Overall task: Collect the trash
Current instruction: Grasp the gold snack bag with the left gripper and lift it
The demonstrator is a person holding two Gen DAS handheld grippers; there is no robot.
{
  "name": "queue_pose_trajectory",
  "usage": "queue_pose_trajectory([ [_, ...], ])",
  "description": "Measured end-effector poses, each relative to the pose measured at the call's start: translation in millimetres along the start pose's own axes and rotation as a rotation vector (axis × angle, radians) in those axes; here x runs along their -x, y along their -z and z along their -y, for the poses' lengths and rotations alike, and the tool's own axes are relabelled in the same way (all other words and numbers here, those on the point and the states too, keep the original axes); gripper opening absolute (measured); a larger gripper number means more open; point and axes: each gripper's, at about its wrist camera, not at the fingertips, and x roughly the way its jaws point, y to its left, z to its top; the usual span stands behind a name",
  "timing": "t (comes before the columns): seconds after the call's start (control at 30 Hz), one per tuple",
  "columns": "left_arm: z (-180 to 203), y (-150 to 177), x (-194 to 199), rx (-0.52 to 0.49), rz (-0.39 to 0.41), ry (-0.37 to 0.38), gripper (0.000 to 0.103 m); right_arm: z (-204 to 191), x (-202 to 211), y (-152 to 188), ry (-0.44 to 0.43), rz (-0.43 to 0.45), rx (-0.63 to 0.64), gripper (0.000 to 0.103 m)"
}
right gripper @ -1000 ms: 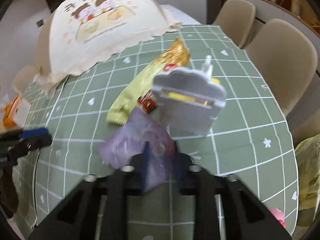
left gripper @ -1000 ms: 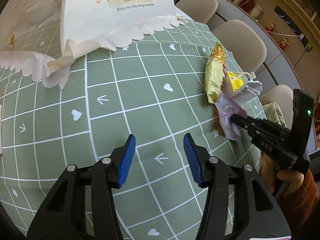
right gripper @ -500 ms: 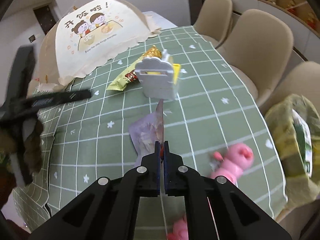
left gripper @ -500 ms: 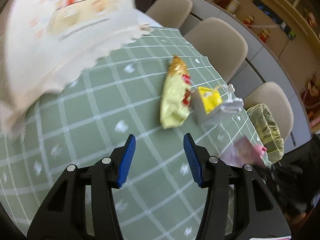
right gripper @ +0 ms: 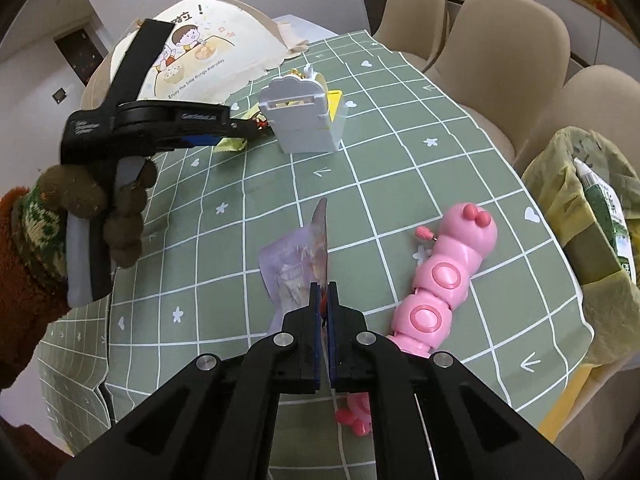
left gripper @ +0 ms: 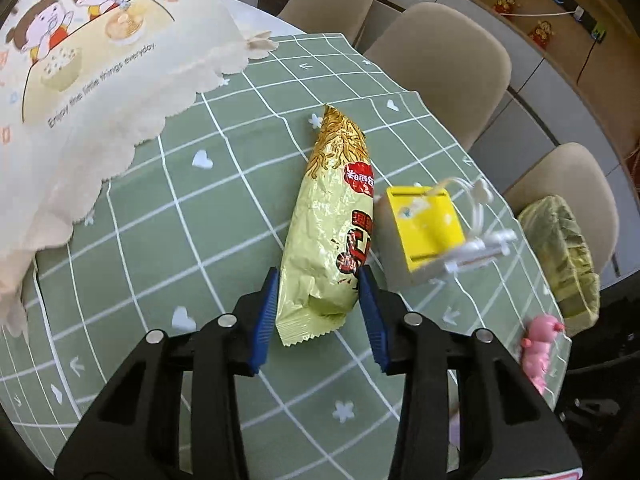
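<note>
Left wrist view first: the left hand-held gripper (left gripper: 318,300) has its blue pads either side of the near end of the yellow snack wrapper (left gripper: 330,232), and the jaws are closing on it right now, the pads at the wrapper's edges but no squeeze showing yet. That wrapper lies flat on the green checked counter (left gripper: 180,220), just left of a small white and yellow box (left gripper: 428,228). Over to the right wrist view, and the right hand-held gripper (right gripper: 325,304) is pressed together on a crumpled purple wrapper (right gripper: 288,264), which hangs from the pads above the cloth. So, by my reading, one piece of trash is secured and a second is about to be. What's left looks like the carrying: a bin lined with a yellow-green bag (right gripper: 580,216) stands off the right edge of the counter, already with something inside, and neither wrapper is in it yet. The pink caterpillar toy (right gripper: 444,276) beside the purple wrapper and the big printed food cover (left gripper: 92,60) at the far left look like keepers, not trash.
</note>
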Motion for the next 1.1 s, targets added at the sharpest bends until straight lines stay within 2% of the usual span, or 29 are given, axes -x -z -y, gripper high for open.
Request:
queue_pose_trajectory([
  [0.17,-6.2,27.4,22.4,0.009,-0.022,0.044,0.035,-8.1,-3.9,-3.4,-0.008,-0.008,0.014,0.005],
  [0.37,-19.7,87.4,51.0,0.048,-0.096,0.134,0.037,-15.8,-10.1,3.6,-0.014,-0.029,0.017,0.005],
  [0.53,-28.7,116.6,60.6,0.087,-0.101,0.147,0.046,-22.0,-6.7,8.8,-0.01,-0.031,0.03,0.005],
  [0.67,-25.9,112.9,58.4,0.089,-0.084,0.123,0.046,-24.4,2.5,11.0,0.001,-0.016,0.038,0.005],
  [0.83,-9.4,90.0,49.7,0.028,-0.04,0.081,0.047,-23.7,17.0,16.2,0.016,0.006,0.027,0.005],
  [0.93,-0.5,76.5,44.0,-0.01,-0.05,0.077,0.048,-22.4,25.9,21.2,0.025,0.02,0.019,0.005],
  [1.0,2.3,71.5,45.5,-0.031,-0.038,0.084,0.054,-21.6,31.8,25.3,0.027,0.029,0.012,0.005],
  [1.1,9.7,62.9,41.4,-0.059,-0.024,0.038,0.054,-17.3,34.0,32.4,0.028,0.028,-0.01,0.005],
])
